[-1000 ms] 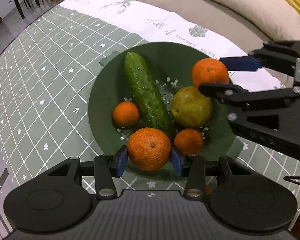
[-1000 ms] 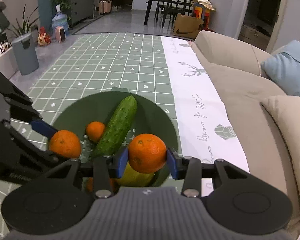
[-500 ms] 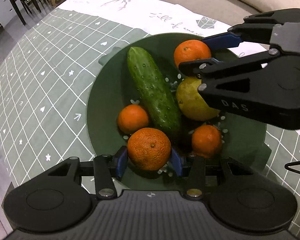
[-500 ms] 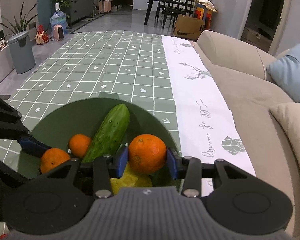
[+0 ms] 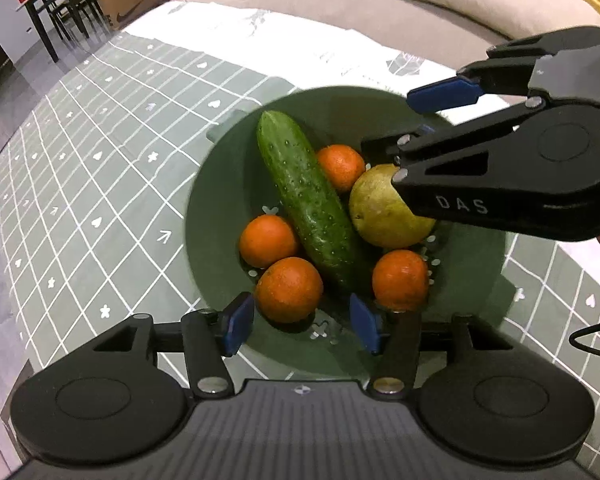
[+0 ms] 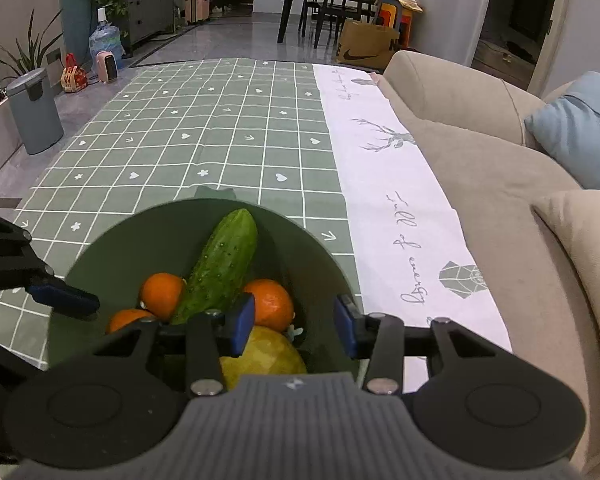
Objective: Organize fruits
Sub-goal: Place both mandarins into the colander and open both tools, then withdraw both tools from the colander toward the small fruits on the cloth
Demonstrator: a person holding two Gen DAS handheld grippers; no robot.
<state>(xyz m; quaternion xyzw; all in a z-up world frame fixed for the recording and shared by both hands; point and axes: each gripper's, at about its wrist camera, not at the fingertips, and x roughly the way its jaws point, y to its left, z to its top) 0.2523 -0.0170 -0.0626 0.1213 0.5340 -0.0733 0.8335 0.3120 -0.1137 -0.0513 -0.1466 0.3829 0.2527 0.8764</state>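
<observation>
Release step over the green bowl (image 5: pixel 228 216): left tool (image 5: pixel 300 322) and right tool (image 6: pixel 294 322) both opening, pads clear of the oranges (image 5: pixel 289 289) now resting inside beside cucumber (image 5: pixel 308 204); next, withdrawing without nudging fruit.

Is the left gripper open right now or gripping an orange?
Open and opening: left gripper pads stand clear of the orange resting in the bowl.
</observation>
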